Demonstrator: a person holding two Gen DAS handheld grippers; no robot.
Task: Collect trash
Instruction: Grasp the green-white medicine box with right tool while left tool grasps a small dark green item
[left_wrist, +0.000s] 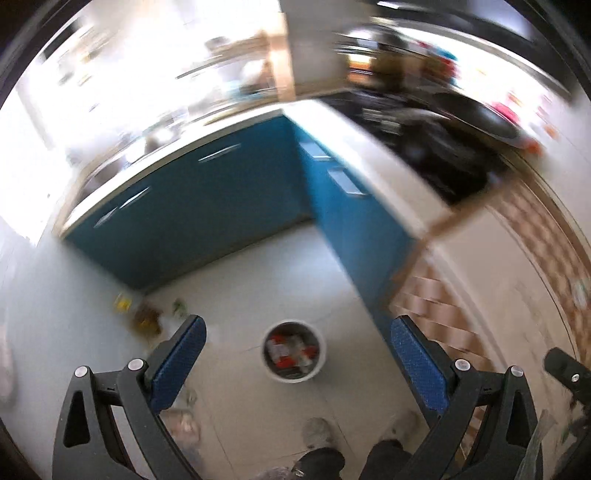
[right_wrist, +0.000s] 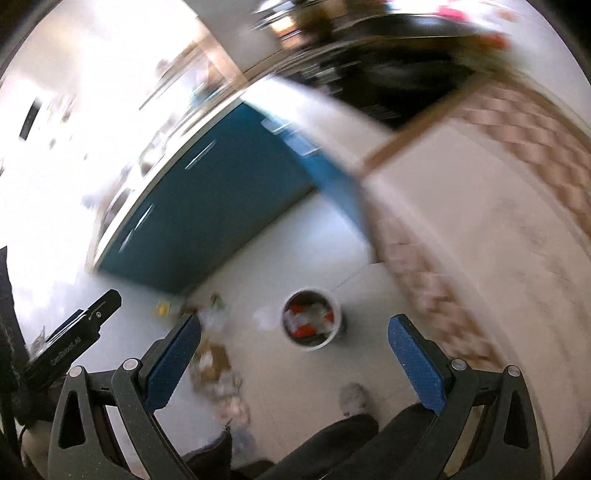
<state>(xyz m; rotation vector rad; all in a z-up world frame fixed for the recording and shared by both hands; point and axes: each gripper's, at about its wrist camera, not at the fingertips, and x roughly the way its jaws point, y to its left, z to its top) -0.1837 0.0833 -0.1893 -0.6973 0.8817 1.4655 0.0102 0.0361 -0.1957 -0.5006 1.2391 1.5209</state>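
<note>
I held L gripper (left_wrist: 297, 334) & R gripper (right_wrist: 293, 328) wide, empty, above round white trash-filled bucket (left_wrist: 294, 376); scattered wrappers (left_wrist: 147, 317) left of bucket.

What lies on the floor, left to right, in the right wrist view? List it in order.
Yellow scrap → green scrap → white crumpled piece → white trash bin, already holding red and white litter. Both hand-held grippers are open and empty above the floor.
</note>
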